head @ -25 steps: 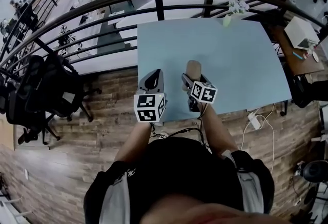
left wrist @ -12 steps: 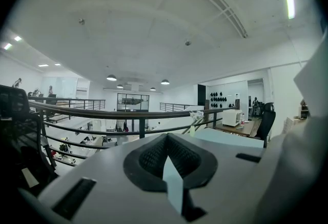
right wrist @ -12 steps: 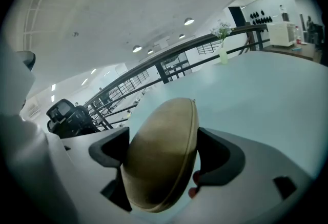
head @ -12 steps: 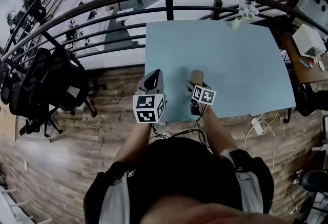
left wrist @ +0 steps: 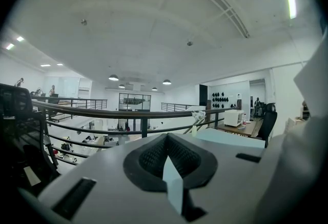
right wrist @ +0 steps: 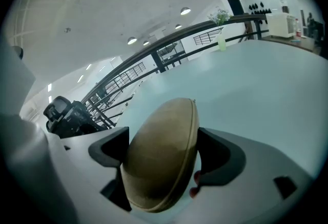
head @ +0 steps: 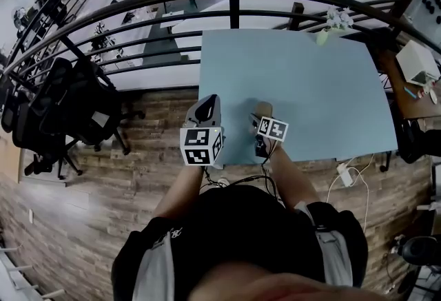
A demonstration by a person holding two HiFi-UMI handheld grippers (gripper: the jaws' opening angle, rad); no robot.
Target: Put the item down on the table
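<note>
A tan, disc-shaped wooden item (right wrist: 161, 159) stands on edge between the jaws of my right gripper (right wrist: 163, 154), which is shut on it. In the head view the same item (head: 262, 111) shows just past the right gripper (head: 260, 120), over the near edge of the light blue table (head: 310, 79). My left gripper (head: 204, 111) hangs at the table's near left corner. In the left gripper view its jaws (left wrist: 168, 159) are pressed together with nothing between them.
A dark metal railing (head: 234, 14) runs along the table's far side. A small vase of flowers (head: 333, 19) stands at the far right corner. Black office chairs (head: 62, 113) sit to the left on the wooden floor. A side table with a white box (head: 417, 62) is at right.
The view has shifted so the table sits a little farther right and lower. The right gripper with the wooden item has drawn slightly nearer to the table's front edge. The left gripper holds its place.
</note>
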